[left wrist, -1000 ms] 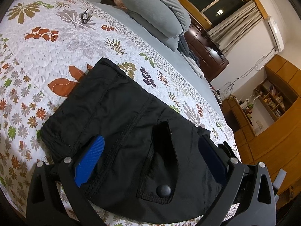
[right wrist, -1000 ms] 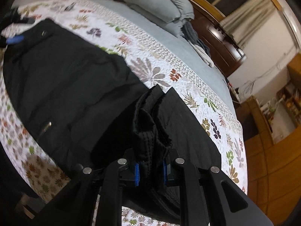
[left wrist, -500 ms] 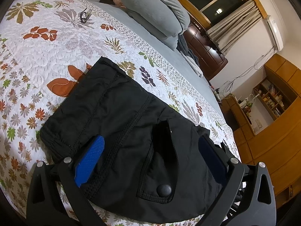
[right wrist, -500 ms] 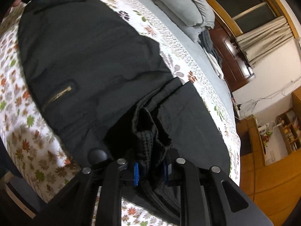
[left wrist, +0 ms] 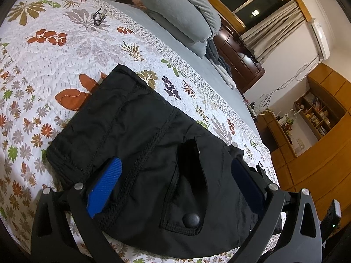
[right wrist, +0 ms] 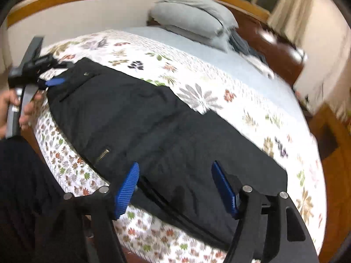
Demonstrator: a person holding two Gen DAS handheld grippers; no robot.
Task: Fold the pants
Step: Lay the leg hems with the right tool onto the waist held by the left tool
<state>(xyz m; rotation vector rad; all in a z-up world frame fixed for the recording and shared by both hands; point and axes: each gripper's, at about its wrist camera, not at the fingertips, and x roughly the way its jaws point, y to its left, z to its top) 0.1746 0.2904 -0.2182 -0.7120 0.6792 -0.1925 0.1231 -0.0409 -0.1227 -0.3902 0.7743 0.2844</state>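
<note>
We're seeing right gripper (right wrist: 175, 188) fingers just opening, nothing between, hovering over pants (right wrist: 153, 120); left gripper (left wrist: 177, 182) fingers spread wide, straddling waistband on bed (left wrist: 65, 50).

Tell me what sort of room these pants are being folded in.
Most likely a home bedroom. The black pants lie on a bed with a floral quilt, grey pillows are stacked at its head, and a curtained window and wooden shelving line the walls.

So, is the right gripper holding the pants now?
No, the right gripper has just opened, its blue pads standing apart above the flat black pants.
</note>
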